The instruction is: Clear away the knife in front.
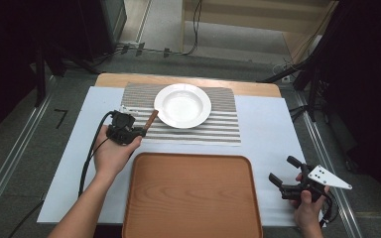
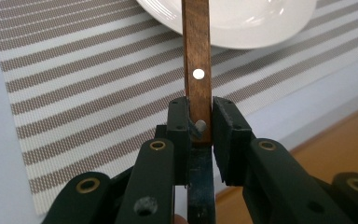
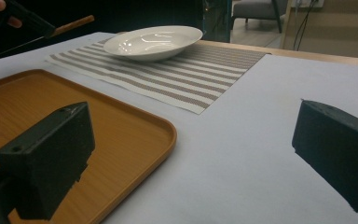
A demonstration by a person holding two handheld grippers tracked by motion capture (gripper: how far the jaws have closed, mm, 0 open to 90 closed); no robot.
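My left gripper [image 1: 140,132] is shut on a utensil with a riveted wooden handle [image 2: 198,60]. It hangs over the left part of the striped placemat [image 1: 218,124]. The handle [image 1: 151,119] sticks out past the jaws toward the rim of the white plate [image 1: 182,105]. In the left gripper view the pads [image 2: 179,123] press both sides of the handle near its lower rivet, and a dark flat part runs back between the jaws. My right gripper [image 1: 283,168] is open and empty above the white sheet, right of the wooden tray [image 1: 193,198].
The plate [image 3: 151,42] rests on the placemat [image 3: 177,79] at the back of the table. The empty tray [image 3: 98,135] lies at the front centre. A white sheet [image 1: 268,134] covers the table. Dark stands and cables line the floor beyond and to the right.
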